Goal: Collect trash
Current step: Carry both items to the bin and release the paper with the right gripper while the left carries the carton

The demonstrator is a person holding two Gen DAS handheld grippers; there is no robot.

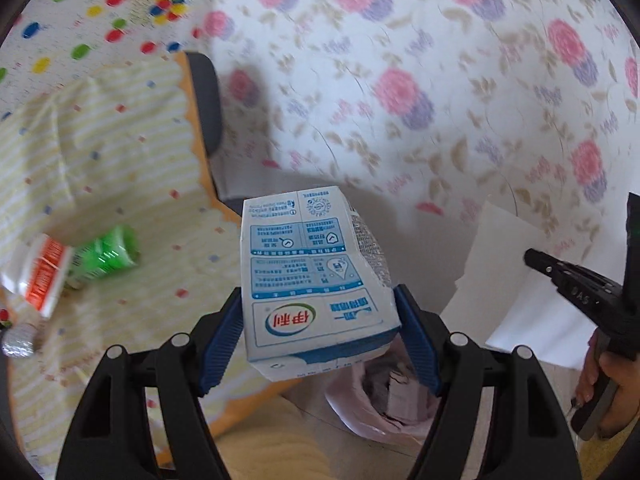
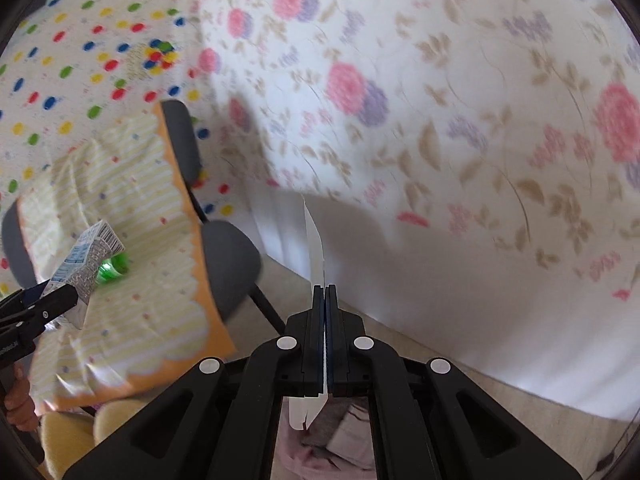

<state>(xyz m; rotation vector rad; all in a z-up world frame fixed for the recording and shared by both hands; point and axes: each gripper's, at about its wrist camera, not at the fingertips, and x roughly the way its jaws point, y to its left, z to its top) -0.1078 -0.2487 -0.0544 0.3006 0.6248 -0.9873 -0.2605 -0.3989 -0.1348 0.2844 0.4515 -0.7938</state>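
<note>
— The left gripper [image 1: 320,312] has the milk carton [image 1: 312,276] clamped between its blue fingers [image 1: 224,332], held up in the air beyond the tabletop [image 1: 120,160] edge.

— And the right gripper [image 2: 325,308]?

— Fingers pinched shut on a white sheet of paper [image 2: 314,240]. Both hover over the pink-lined bin [image 1: 384,404] down on the floor.

— So drop them in?

— I'd say so. Bring each one squarely above the bag's mouth before letting go; that sheet will flutter aside if released high.

— Anything left?

— A green bottle [image 1: 106,256] lying on the striped cloth, with more wrappers beside it.
</note>
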